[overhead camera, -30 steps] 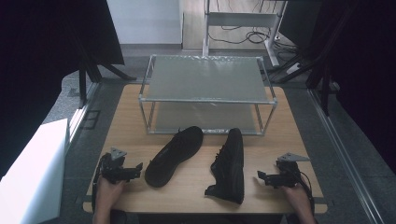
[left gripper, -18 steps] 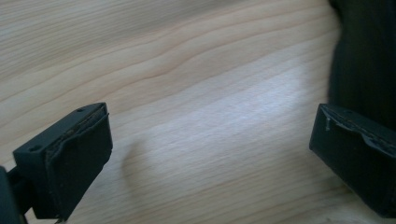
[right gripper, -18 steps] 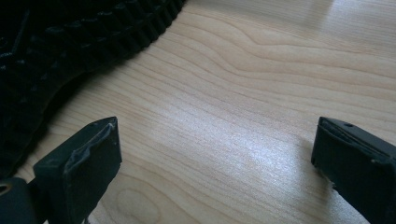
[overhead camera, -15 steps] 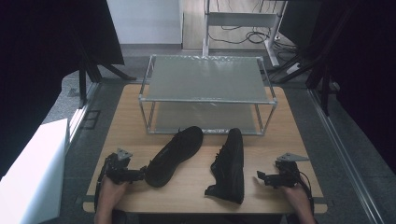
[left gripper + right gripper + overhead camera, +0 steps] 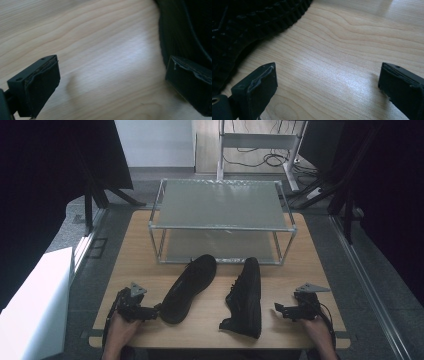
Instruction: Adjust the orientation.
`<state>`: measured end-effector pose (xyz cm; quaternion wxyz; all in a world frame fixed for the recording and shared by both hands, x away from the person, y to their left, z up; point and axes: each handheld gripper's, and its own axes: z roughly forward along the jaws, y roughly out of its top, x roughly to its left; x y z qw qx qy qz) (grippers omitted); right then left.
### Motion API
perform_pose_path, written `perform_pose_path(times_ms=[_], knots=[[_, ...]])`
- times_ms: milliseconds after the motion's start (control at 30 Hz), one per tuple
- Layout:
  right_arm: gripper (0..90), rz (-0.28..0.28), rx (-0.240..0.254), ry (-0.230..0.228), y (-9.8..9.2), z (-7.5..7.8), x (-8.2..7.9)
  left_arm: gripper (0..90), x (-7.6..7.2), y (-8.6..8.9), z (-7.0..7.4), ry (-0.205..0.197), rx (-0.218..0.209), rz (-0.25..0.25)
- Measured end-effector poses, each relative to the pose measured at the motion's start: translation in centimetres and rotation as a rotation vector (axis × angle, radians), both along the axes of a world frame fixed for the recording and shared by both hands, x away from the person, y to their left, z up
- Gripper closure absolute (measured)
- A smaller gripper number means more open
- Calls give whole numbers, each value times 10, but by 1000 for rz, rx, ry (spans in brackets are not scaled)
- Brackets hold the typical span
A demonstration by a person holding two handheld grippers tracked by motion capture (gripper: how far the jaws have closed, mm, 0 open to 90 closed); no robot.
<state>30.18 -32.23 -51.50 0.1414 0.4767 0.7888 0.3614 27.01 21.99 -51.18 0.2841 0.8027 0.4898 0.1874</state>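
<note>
Pale wood grain runs across the tabletop [image 5: 140, 245], which stands on a grey floor among dark screens. At its far edge sits a two-tier metal rack [image 5: 220, 220] with frosted shelves.

Two black shoes lie in front of the rack, near the middle of the tabletop. The left shoe [image 5: 189, 281] rests sole down, its toe angled toward the rack and its heel toward the near left corner, a dark opening showing at the heel end. The right shoe [image 5: 246, 296] is tipped onto its side, its toe toward the rack and its heel near the front edge.

Seen from above, the left gripper [image 5: 150, 311] lies low at the near left corner, its tips just beside the left shoe's heel. The right gripper [image 5: 280, 310] sits near the front right corner, apart from the right shoe, with bare wood between them.

Closer detail comes from the gripper views. The left gripper [image 5: 110, 85] stands wide open, with nothing but wood between its jaws; one jaw is right against the shoe's ribbed black sidewall [image 5: 180, 37], though contact cannot be confirmed. The right gripper [image 5: 327, 85] is likewise spread wide over bare wood, and the studded tread of the right shoe's sole [image 5: 249, 20] fills that view's upper left corner.
</note>
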Motion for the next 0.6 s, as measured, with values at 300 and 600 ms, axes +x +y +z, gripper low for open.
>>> perform_pose_path(times_ms=[300, 600], knots=[[22, 6, -1, -1, 1, 0, 2, 0, -8, -23, 2, -5, 31, -54], [23, 7, -2, -1, 1, 0, 2, 0, -10, -55, 2, -12, 37, -142]])
